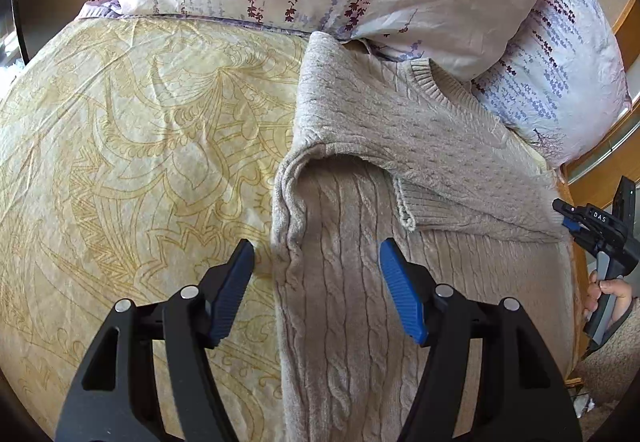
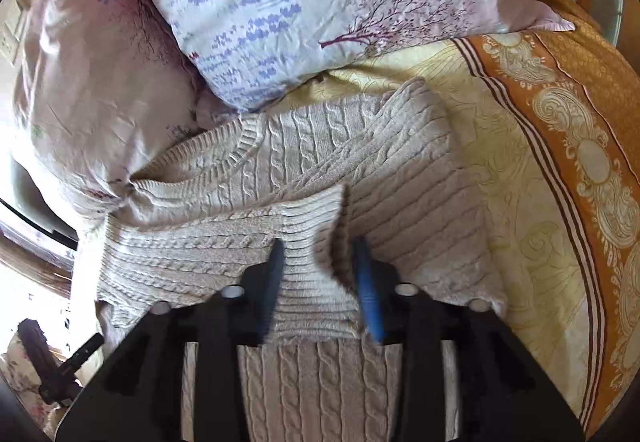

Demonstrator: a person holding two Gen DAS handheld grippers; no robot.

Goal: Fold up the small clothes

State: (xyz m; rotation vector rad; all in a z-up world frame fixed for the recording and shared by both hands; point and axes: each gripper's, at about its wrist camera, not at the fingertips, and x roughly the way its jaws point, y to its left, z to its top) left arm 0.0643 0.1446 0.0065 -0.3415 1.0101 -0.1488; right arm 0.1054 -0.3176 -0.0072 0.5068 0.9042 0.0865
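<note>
Sleeve-folding step: the right gripper [image 2: 320,282] pinches the sweater [image 1: 340,302] cuff [image 2: 312,218]. The left gripper [image 1: 316,282] hovers, jaws wide (holding nothing). Next, lay the cuff flat.

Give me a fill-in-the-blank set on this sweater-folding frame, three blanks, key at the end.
1. The beige cable-knit sweater lies on a yellow patterned ____.
2. The left gripper hovers above the sweater with its jaws ____.
3. The right gripper has its blue pads around the sweater's ribbed ____, which is folded across the body.

Missing words: bedsheet; open; sleeve cuff
</note>
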